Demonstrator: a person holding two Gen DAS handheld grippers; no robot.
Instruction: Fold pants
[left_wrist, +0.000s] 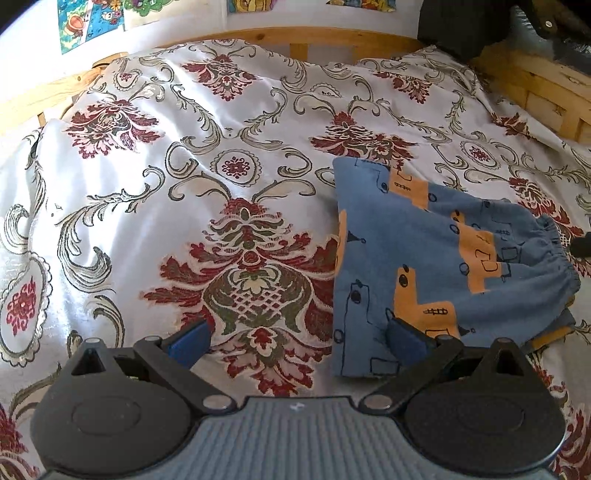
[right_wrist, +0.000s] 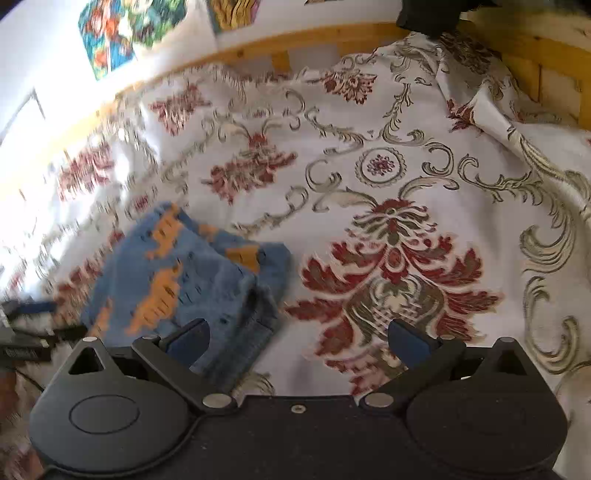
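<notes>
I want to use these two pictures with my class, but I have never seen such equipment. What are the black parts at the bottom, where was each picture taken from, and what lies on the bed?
There is no robot. A person holds a two-finger gripper in each hand, with a camera on each looking forward along its fingers. One picture comes from the left gripper, the other from the right gripper. Both are open and hold nothing. On the patterned bedspread lie small blue pants with orange shapes, already folded. A wooden bed frame runs behind.
</notes>
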